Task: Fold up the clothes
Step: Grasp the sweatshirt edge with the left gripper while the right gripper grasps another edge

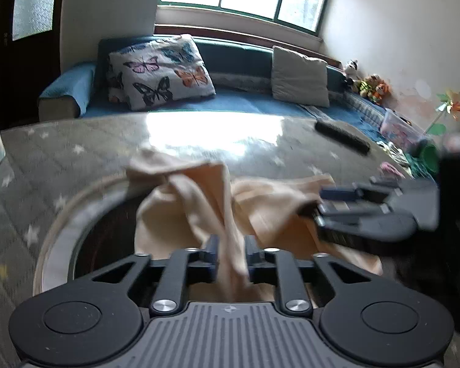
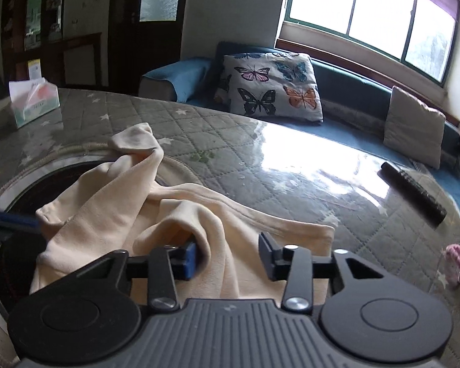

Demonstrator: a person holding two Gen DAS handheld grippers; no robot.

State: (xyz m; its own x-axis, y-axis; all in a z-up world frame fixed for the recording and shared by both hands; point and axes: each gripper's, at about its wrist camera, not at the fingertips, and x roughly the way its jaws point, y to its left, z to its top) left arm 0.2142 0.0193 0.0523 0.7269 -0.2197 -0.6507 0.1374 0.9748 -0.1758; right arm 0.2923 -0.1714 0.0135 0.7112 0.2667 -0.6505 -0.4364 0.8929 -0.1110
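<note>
A grey quilted cover with pale stars [image 2: 199, 128] lies under glossy film on the counter, which has a round dark opening [image 2: 15, 251] to the left of the right tool. Beyond the tools runs a blue sofa [image 1: 245, 101] under a bright window [image 2: 368, 21], carrying a butterfly cushion [image 2: 273, 82] and a plain pale one [image 1: 300, 76]. A tissue box [image 2: 33, 101] stands far left; its print is unreadable. A dark bar [image 2: 414, 193] lies ahead right. The left tool [image 1: 231, 259] is clamped on a bunched strip of the cream garment [image 2: 168, 214]. The right tool [image 2: 227, 256] stands wide open over the cloth, which drapes across the opening's edge.
</note>
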